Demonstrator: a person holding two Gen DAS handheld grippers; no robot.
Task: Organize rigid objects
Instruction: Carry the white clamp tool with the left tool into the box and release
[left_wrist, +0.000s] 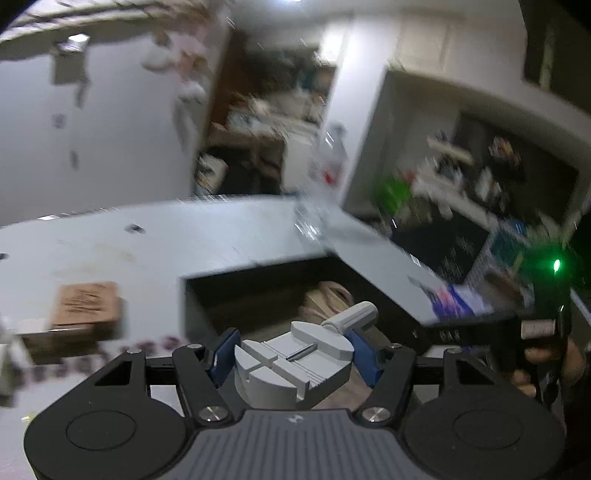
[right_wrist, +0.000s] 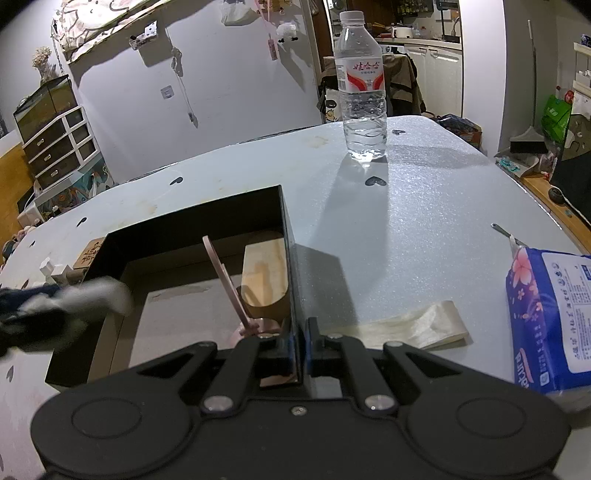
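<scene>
Left gripper (left_wrist: 295, 360) has its jaws about half open, clamped on a grey tool (left_wrist: 295, 363), a small vise-like block with a slotted top, a metal pin and a light grey handle sticking out to the right. Blue pads (left_wrist: 364, 354) press on both of its sides. The tool sits off the surface, in front of the black box (left_wrist: 391, 295); the left view is badly blurred. In the right view this gripper and the tool show as a smear over the box's left wall.

Right gripper (right_wrist: 300, 352) has jaws nearly together, pinching the box's thin right wall (right_wrist: 288, 236) at its near end. A hand (left_wrist: 546, 365) shows at the right edge of the left view, beside a green light.

Inside the box: a wooden piece (right_wrist: 264, 273) with rounded ends against the right wall, and a pink thing (right_wrist: 225, 280) with a thin tilted arm just beside it; what it is I cannot tell.

On the pale blue surface (right_wrist: 424, 221):
- water bottle (right_wrist: 364, 88), upright, well beyond the box
- tissue pack (right_wrist: 550, 321), at the right edge
- folded cream strip (right_wrist: 417, 325), just right of the right gripper
- wooden block (left_wrist: 86, 304), left of the box
</scene>
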